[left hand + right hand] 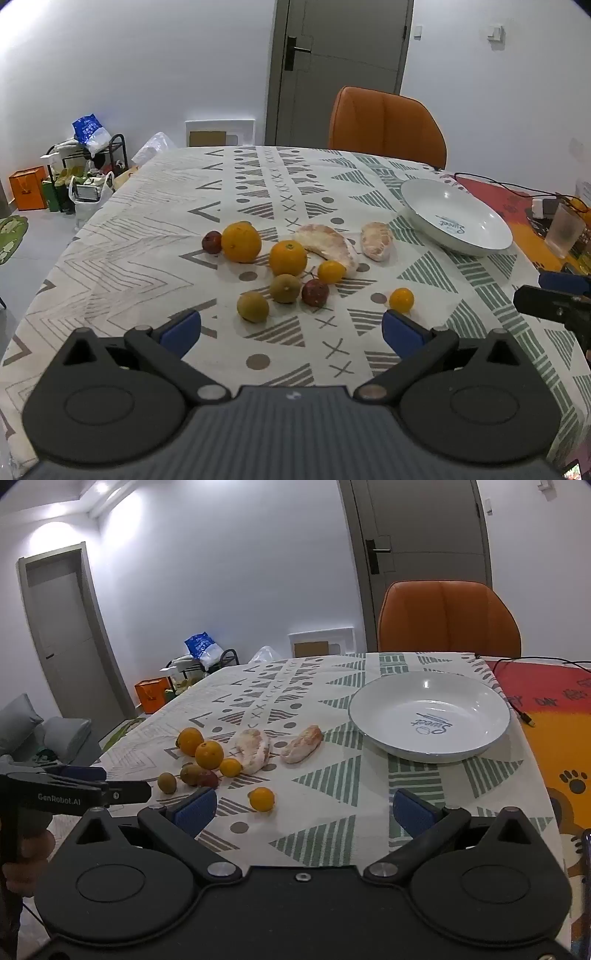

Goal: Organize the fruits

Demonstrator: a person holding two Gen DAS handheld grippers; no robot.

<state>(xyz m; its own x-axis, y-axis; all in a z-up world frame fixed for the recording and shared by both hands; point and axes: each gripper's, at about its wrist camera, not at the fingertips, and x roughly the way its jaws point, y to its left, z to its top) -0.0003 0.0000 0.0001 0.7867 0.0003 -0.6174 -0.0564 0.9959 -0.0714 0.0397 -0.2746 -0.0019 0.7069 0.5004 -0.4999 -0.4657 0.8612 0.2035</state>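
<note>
Your left gripper (291,328) jaws apart, empty | right gripper (304,808) likewise | glass (564,229) only left view | second door (70,635) only right | plate (430,751) empty

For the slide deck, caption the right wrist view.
Open right claw hovers over patterned tablecloth, facing scattered fruit and an empty white bowl.

Orange chair (386,123), perhaps a tumbler (564,229)
</note>
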